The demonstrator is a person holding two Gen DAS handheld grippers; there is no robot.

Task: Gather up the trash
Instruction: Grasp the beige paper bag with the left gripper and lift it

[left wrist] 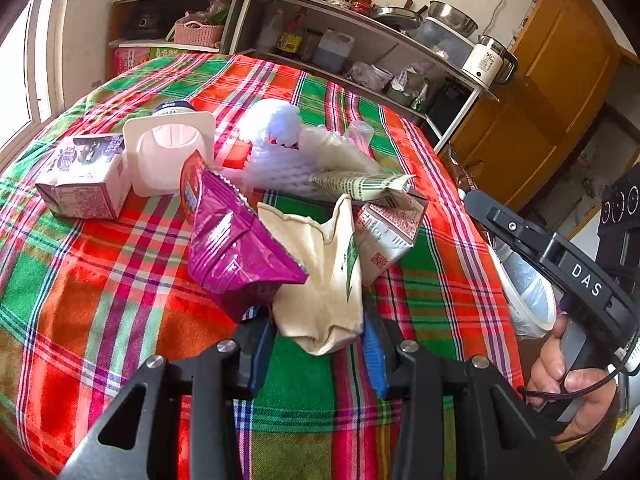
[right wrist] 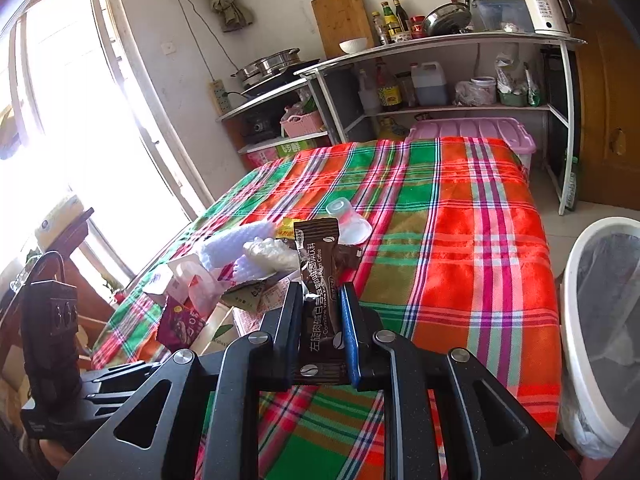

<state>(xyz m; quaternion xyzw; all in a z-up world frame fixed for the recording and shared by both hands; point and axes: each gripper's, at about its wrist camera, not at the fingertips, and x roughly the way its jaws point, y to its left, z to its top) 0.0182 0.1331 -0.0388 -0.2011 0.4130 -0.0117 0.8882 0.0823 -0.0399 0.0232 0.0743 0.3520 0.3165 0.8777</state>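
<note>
In the left wrist view, my left gripper is shut on a crumpled cream carton and holds it over the plaid table. Beyond it lie a purple snack bag, a milk carton, a white plastic tray, white foam netting and a flattened red-print carton. In the right wrist view, my right gripper is shut on a brown coffee sachet, upright between the fingers. A clear plastic cup lies on its side beyond it.
A white bin with a plastic liner stands on the floor to the right of the table; it also shows in the left wrist view. Kitchen shelves with bottles and pots stand behind. A pink lidded box sits at the table's far end.
</note>
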